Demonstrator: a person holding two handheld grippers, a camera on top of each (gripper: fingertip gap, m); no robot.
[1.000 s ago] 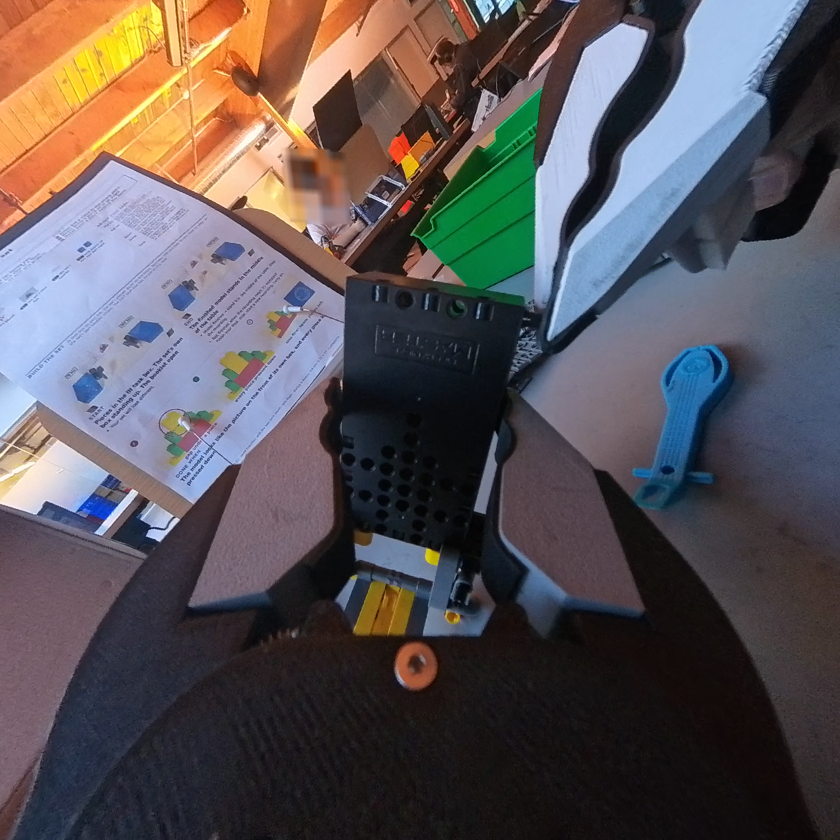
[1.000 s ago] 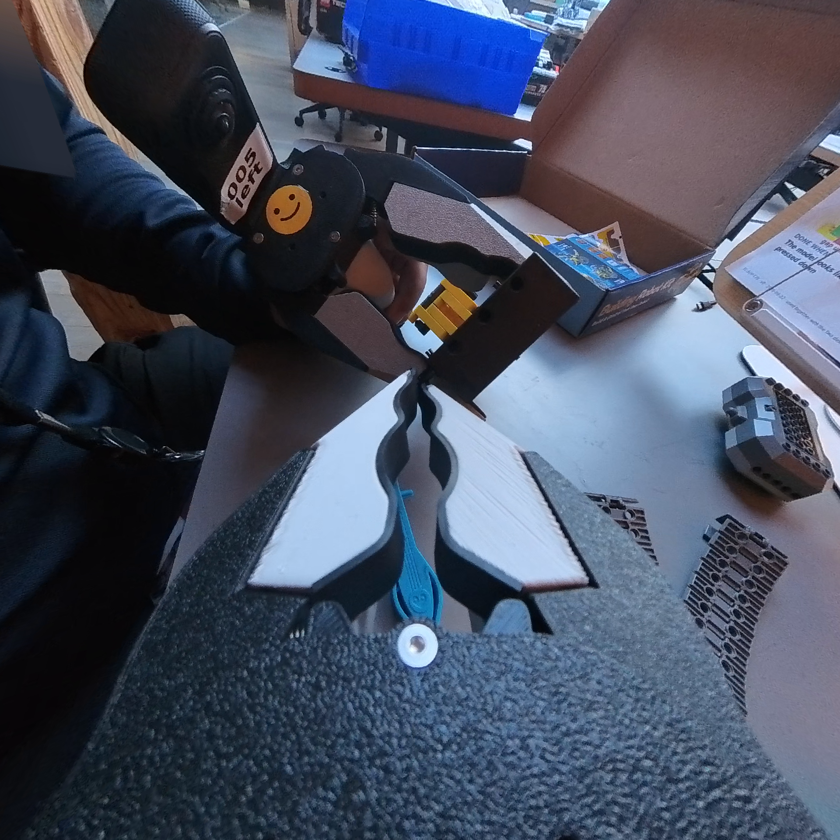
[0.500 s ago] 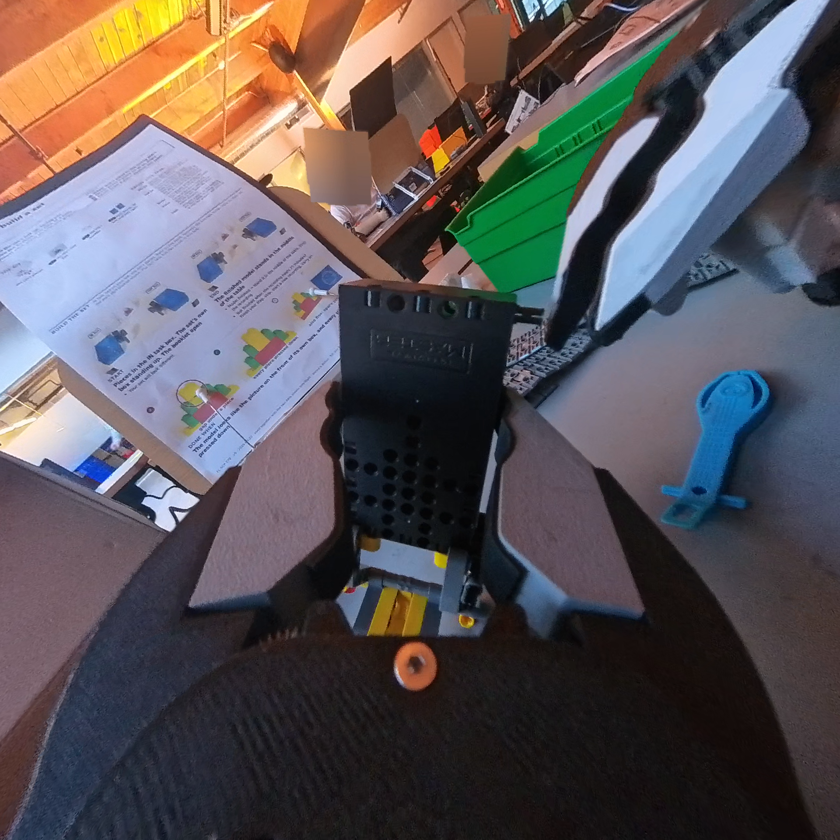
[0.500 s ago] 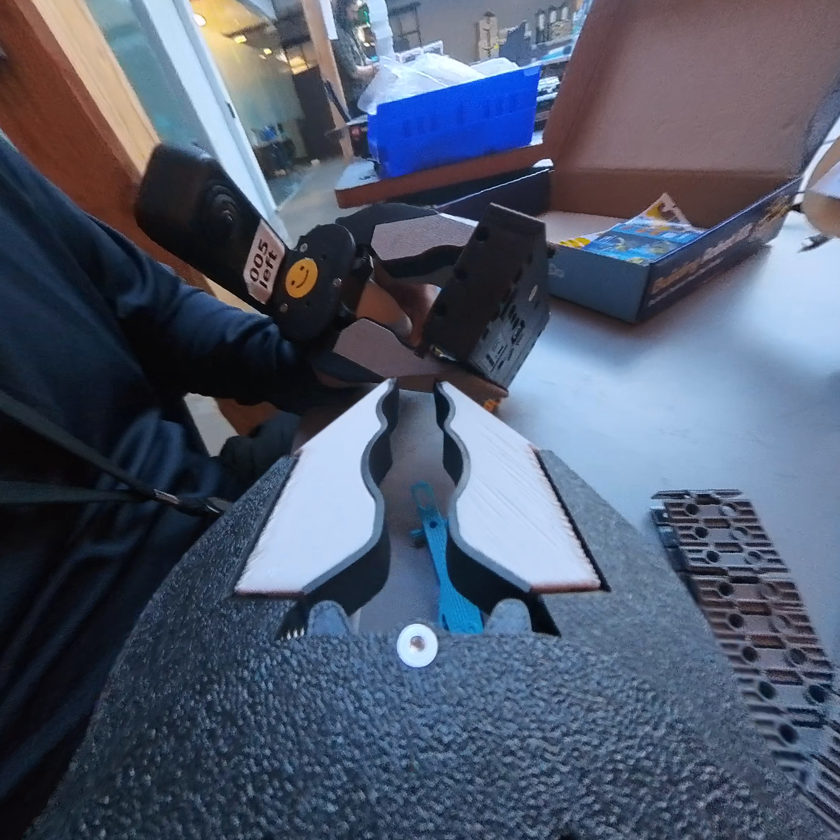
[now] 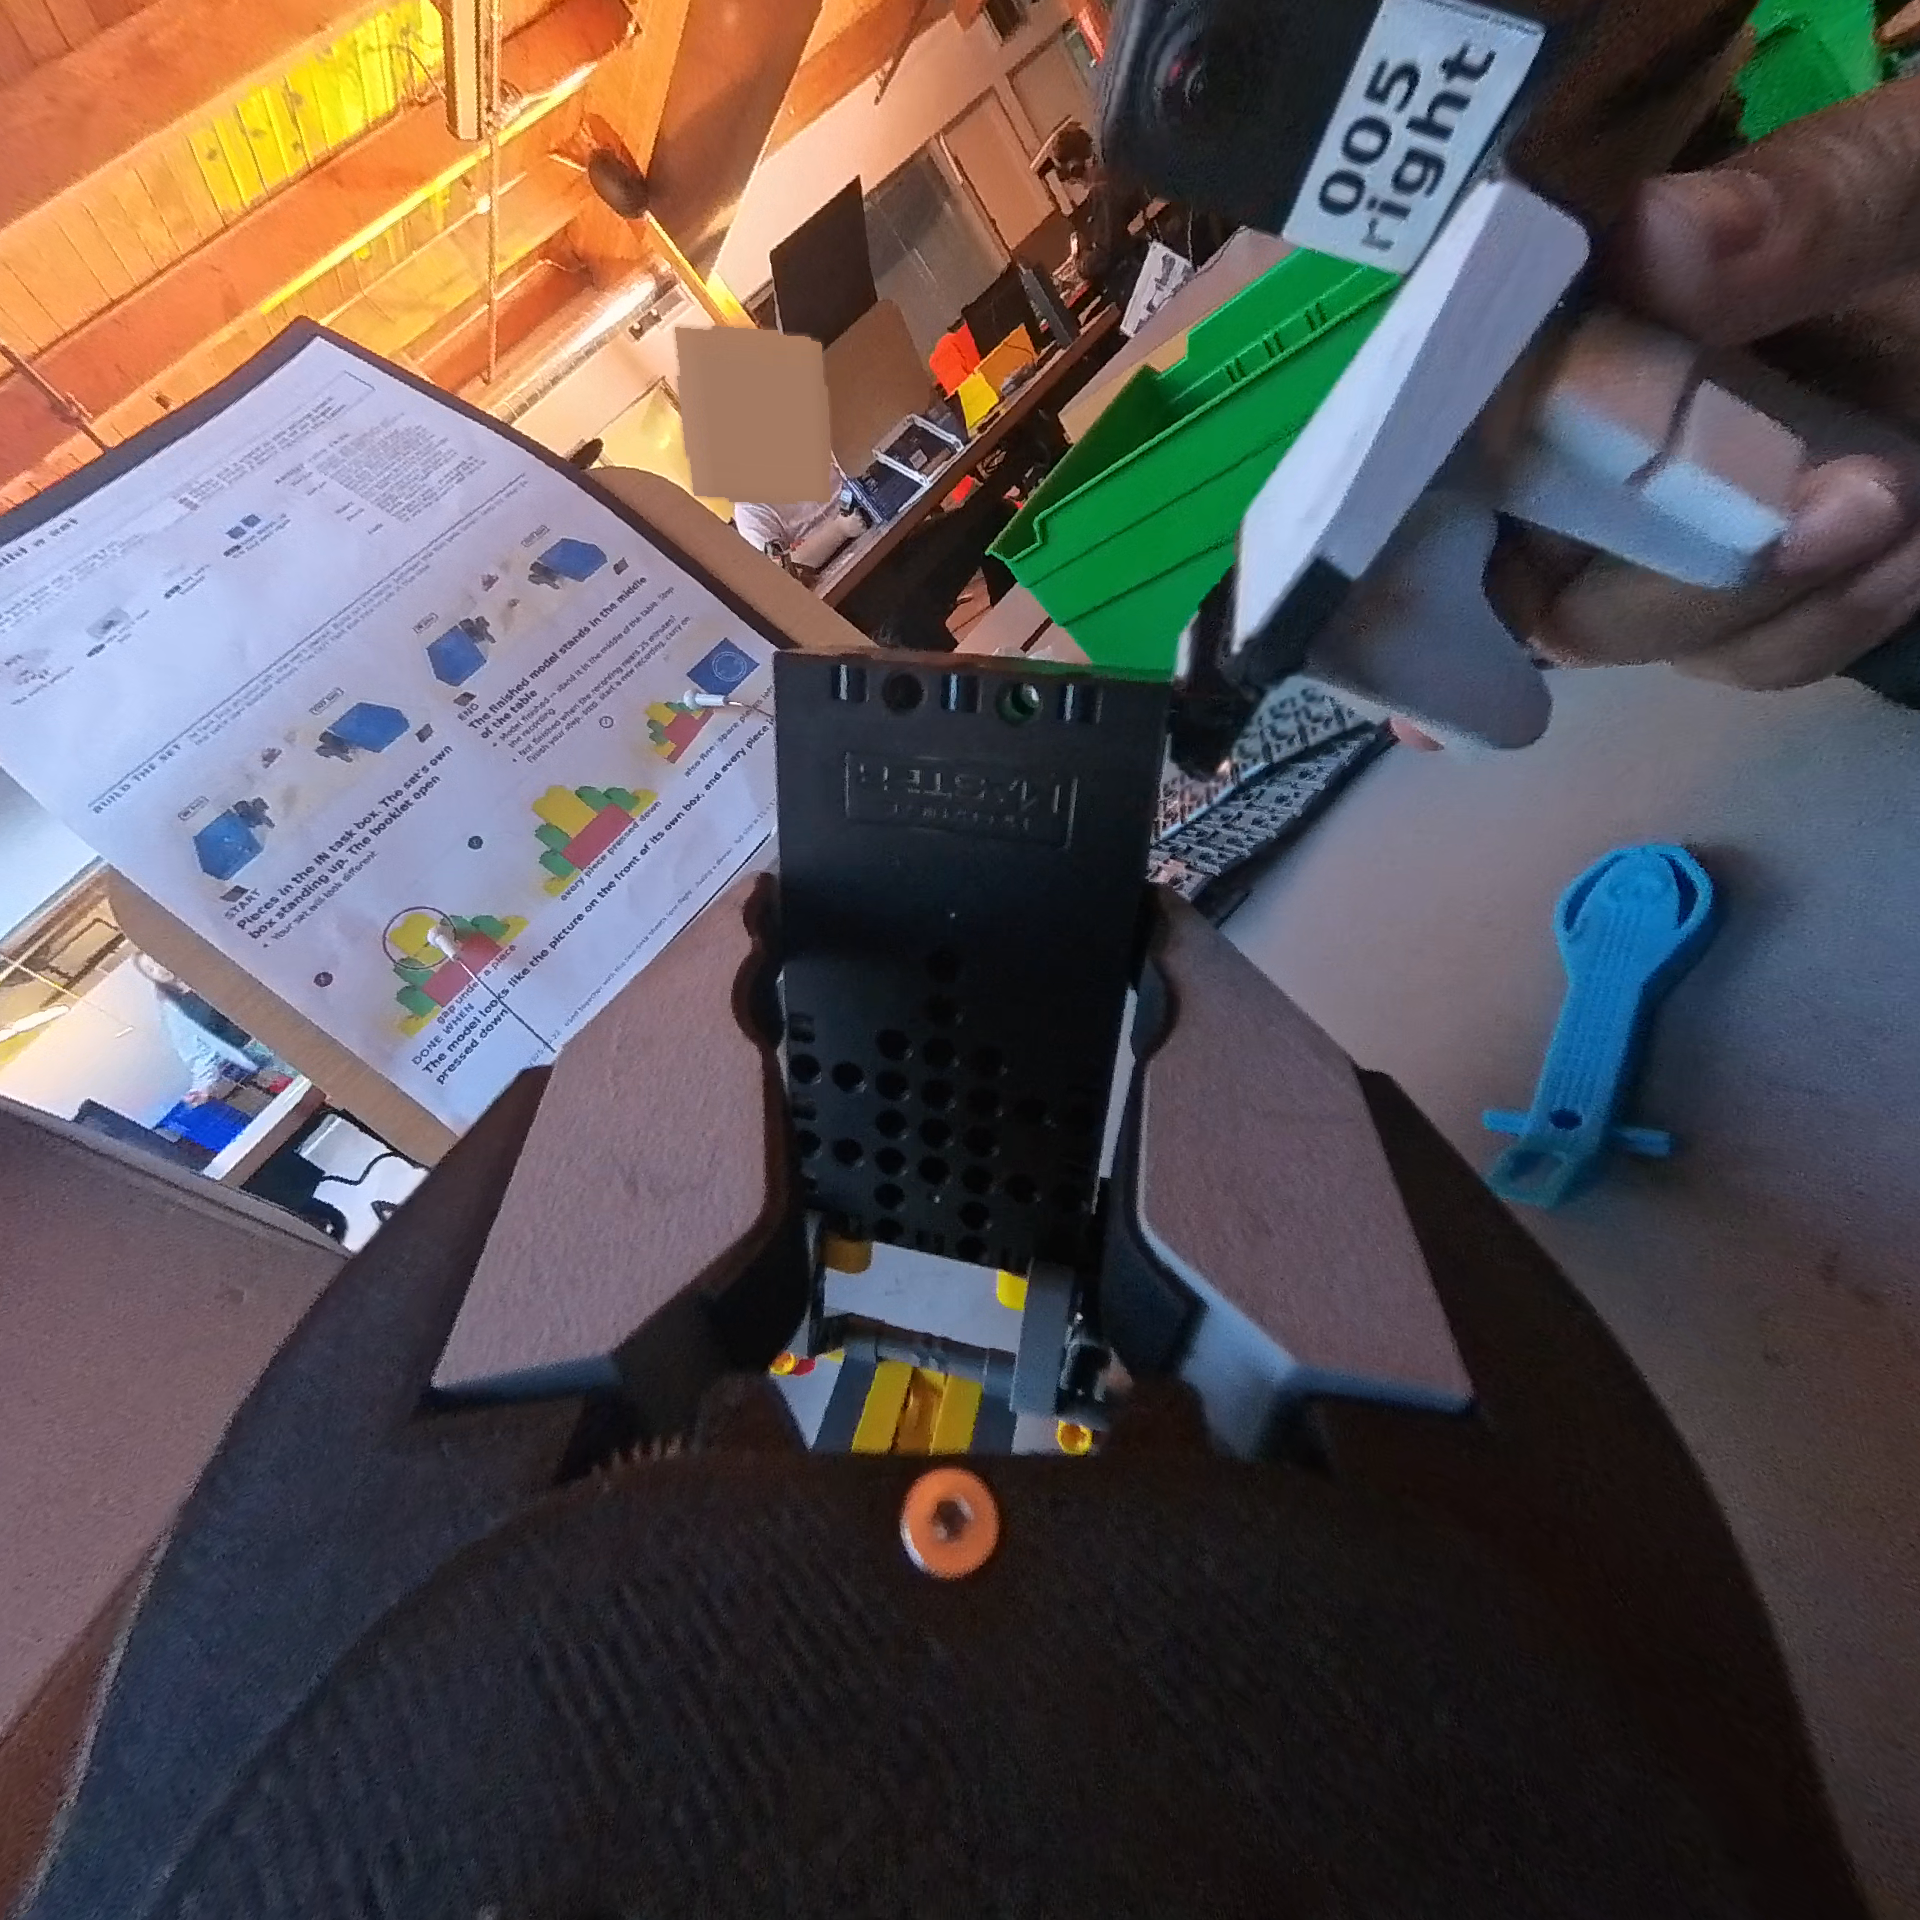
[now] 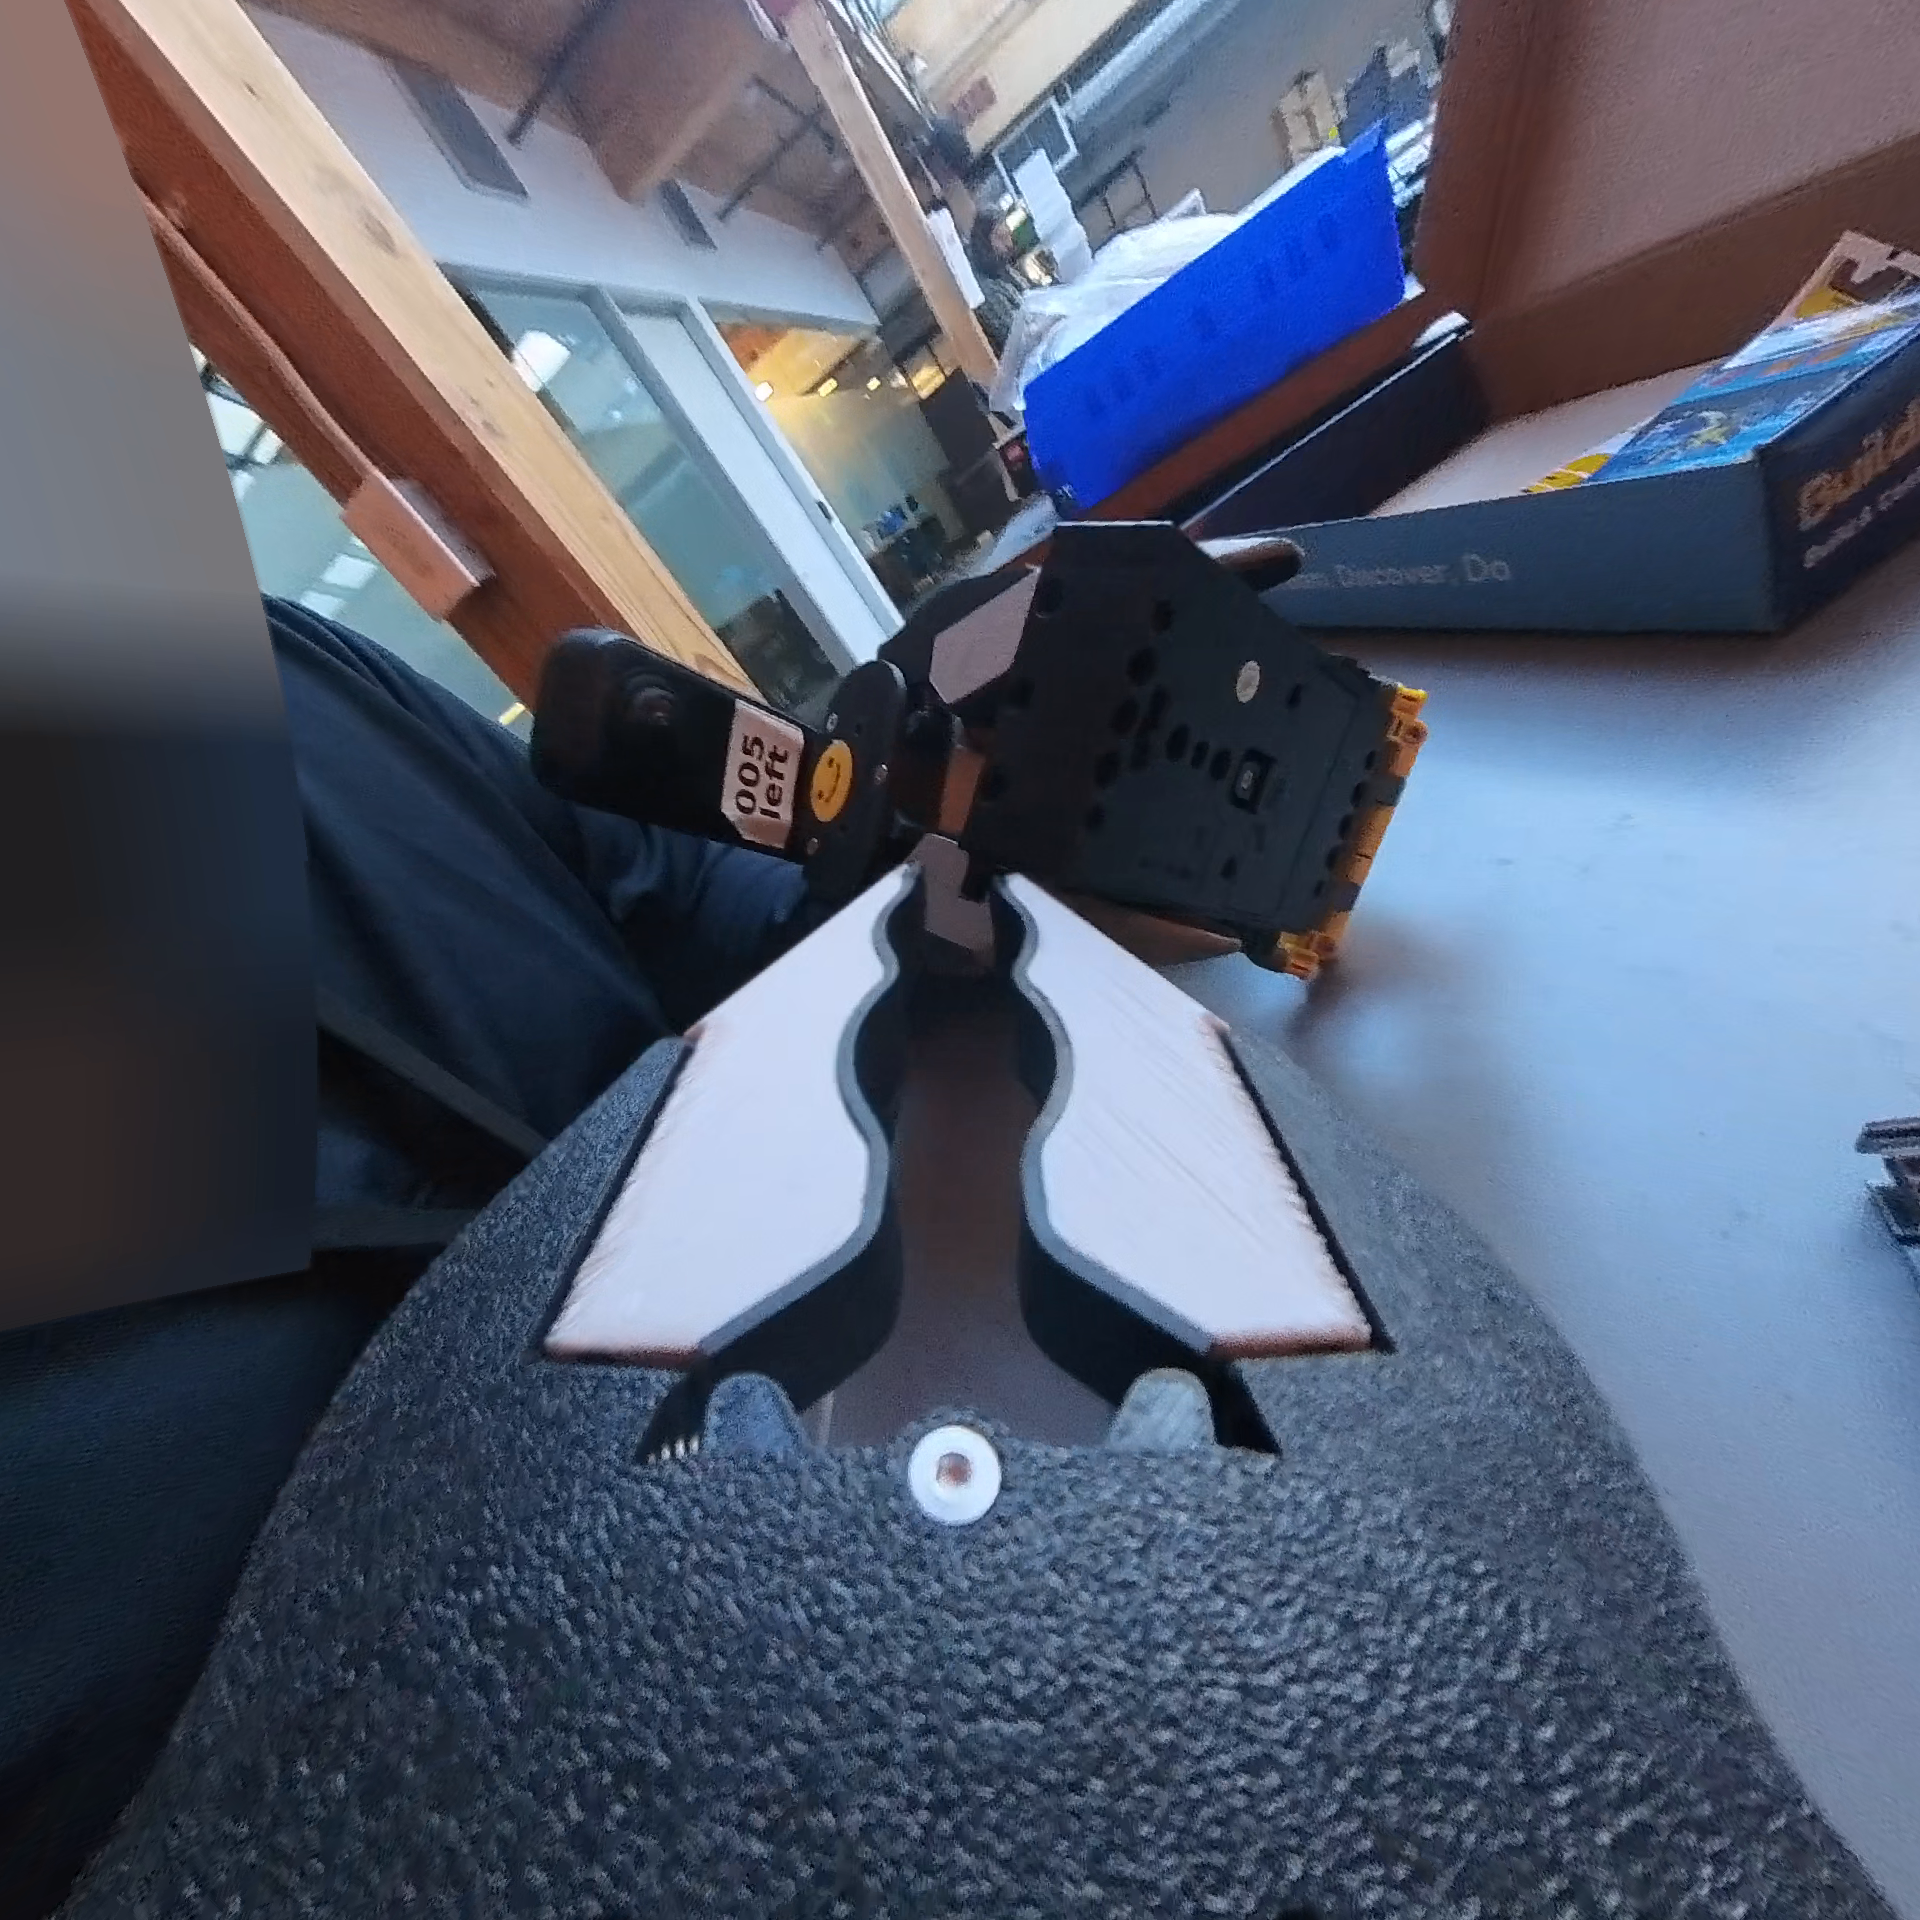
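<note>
The left gripper (image 5: 951, 1023) clamps the rigid, perforated black brick assembly (image 5: 961, 935) by its flat sides, while the right gripper (image 6: 956, 914), fingers slightly parted, empty, hangs just beside it.

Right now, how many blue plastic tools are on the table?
1. The blue tool lies flat on the table, to the right of the left gripper, which is shut on a black perforated block. Others may be hidden behind it.
</note>
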